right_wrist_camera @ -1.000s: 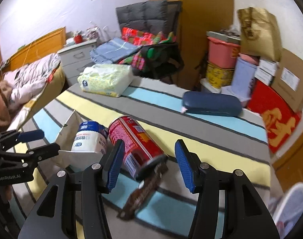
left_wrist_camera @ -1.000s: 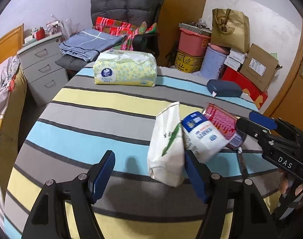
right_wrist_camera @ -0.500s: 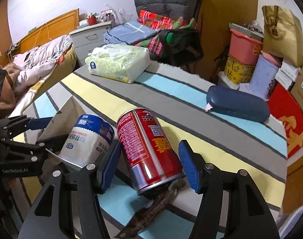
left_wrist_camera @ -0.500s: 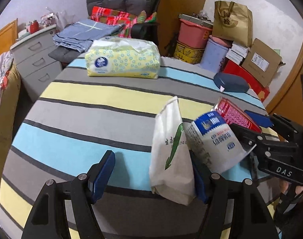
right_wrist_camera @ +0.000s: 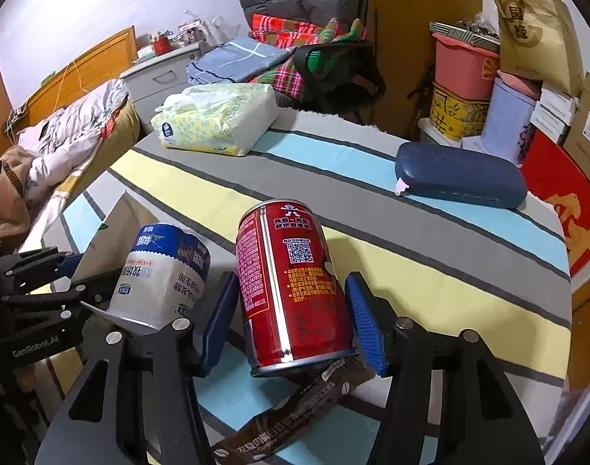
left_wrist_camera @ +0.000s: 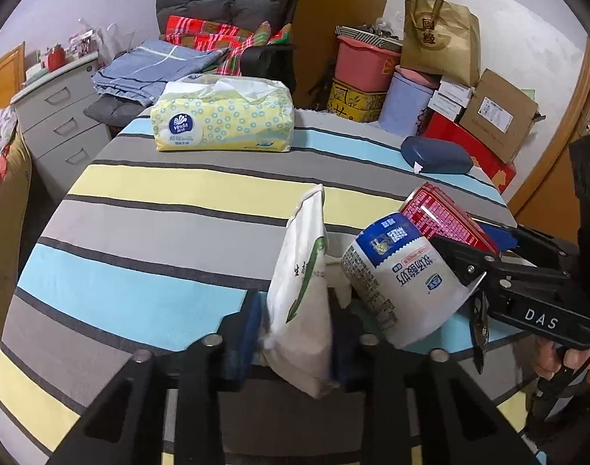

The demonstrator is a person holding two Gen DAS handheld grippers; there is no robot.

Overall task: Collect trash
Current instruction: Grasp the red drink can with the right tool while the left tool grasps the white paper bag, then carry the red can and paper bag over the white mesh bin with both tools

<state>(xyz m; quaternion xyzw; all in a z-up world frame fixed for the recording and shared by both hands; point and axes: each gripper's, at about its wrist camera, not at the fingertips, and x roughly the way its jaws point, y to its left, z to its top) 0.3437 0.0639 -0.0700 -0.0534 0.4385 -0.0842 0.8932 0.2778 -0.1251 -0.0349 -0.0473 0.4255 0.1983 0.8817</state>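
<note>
Left wrist view: the left gripper [left_wrist_camera: 295, 333] is closing, its blue pads pinching a white paper bag [left_wrist_camera: 301, 294] that stands between them. Just right of the fingers a yogurt cup [left_wrist_camera: 401, 275] leans against a red can [left_wrist_camera: 446, 221].

Right wrist view: the right gripper [right_wrist_camera: 291, 321] is closing around the red can [right_wrist_camera: 291, 290]; contact is unclear. A brown wrapper [right_wrist_camera: 295, 407] lies under the can, on the striped tablecloth [right_wrist_camera: 430, 271].
</note>
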